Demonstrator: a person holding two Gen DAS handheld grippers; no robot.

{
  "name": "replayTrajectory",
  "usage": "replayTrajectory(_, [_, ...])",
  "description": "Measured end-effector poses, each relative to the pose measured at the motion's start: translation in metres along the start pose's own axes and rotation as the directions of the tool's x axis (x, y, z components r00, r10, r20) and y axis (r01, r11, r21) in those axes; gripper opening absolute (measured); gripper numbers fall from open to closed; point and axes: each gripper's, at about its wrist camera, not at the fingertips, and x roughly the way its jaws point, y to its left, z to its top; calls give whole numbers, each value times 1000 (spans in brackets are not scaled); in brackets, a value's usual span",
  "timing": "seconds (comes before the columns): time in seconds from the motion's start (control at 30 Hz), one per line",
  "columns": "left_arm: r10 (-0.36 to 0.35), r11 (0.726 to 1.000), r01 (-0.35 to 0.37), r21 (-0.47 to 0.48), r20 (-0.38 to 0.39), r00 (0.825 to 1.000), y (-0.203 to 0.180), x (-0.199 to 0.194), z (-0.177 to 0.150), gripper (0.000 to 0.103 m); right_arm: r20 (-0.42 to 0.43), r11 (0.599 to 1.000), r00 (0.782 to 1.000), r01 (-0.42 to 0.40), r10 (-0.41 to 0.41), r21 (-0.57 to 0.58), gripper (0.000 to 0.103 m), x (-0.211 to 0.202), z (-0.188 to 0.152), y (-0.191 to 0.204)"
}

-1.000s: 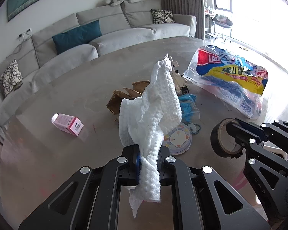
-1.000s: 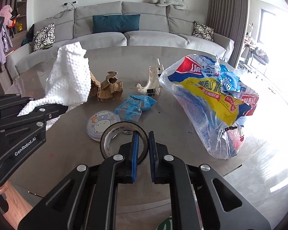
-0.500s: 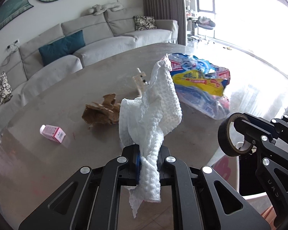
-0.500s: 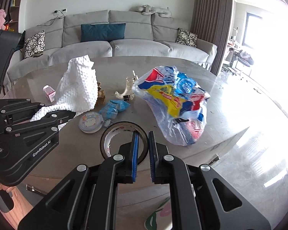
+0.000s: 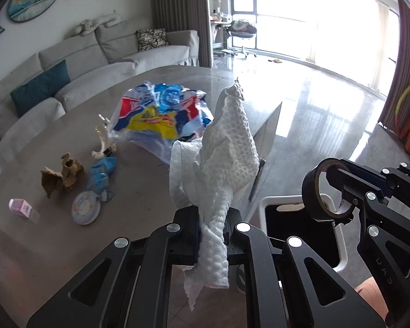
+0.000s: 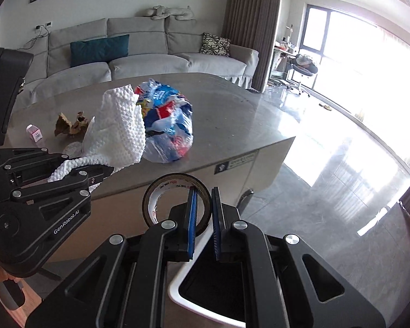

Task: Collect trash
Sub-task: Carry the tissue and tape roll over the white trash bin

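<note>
My left gripper [image 5: 211, 232] is shut on a crumpled white paper towel [image 5: 218, 161], held up off the table's right end; towel and left gripper also show in the right wrist view [image 6: 120, 131]. My right gripper [image 6: 203, 218] is shut on the rim of a dark tape roll [image 6: 161, 194], seen in the left wrist view [image 5: 318, 191] above a white-rimmed bin with a black liner [image 5: 295, 218]. The bin [image 6: 218, 289] lies directly below my right gripper.
On the grey table [image 5: 150, 191] lie a colourful plastic bag [image 5: 161, 114], crumpled brown paper [image 5: 64, 176], a blue wrapper [image 5: 102, 173], a round lid [image 5: 84, 209], a pink carton [image 5: 20, 206] and a white plastic piece [image 5: 104, 139]. A sofa [image 6: 139, 60] stands behind. Glossy floor lies to the right.
Both grippers have pulled back from over the table and swung right, to beyond its end. The bin has come into view below them. Both still hold their items.
</note>
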Motion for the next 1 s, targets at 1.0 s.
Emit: replayTrajectory(1.0, [-155, 967, 181, 177, -156, 976, -136, 73, -23, 11, -115, 971, 978, 190, -174, 145, 11, -3, -70, -98])
